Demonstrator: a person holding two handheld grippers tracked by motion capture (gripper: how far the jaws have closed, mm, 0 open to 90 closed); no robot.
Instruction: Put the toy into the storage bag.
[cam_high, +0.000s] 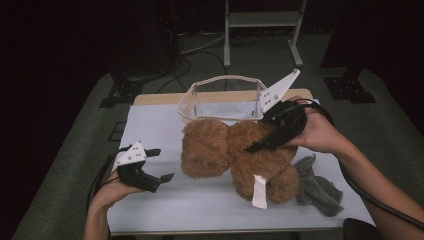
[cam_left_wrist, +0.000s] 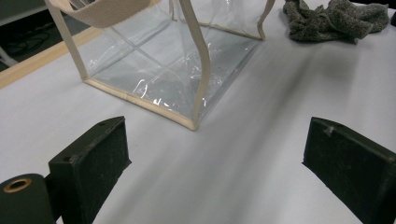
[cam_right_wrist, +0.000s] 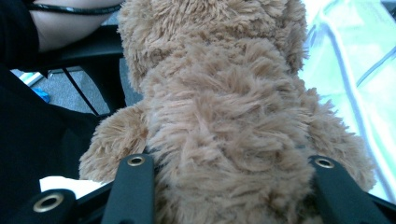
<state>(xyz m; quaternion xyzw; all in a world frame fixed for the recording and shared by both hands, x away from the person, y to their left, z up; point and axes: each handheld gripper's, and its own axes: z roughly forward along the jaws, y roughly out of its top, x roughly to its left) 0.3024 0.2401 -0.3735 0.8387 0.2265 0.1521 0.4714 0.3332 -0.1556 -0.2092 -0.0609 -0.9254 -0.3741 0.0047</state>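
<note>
A brown plush teddy bear (cam_high: 235, 155) hangs over the middle of the white table (cam_high: 155, 125), a white tag (cam_high: 259, 191) dangling from its lower end. My right gripper (cam_high: 270, 136) is shut on the bear's body from the right side. In the right gripper view both black jaws press into the fur of the bear (cam_right_wrist: 224, 102). My left gripper (cam_high: 164, 164) rests low at the table's left with its jaws open and nothing between them. In the left gripper view, the left gripper (cam_left_wrist: 215, 172) frames bare table.
A clear plastic bag (cam_high: 220, 100) with beige trim stands open at the back of the table, just behind the bear, and the bag (cam_left_wrist: 154, 70) lies ahead of the left jaws. A crumpled grey cloth (cam_high: 315, 187) lies at the front right.
</note>
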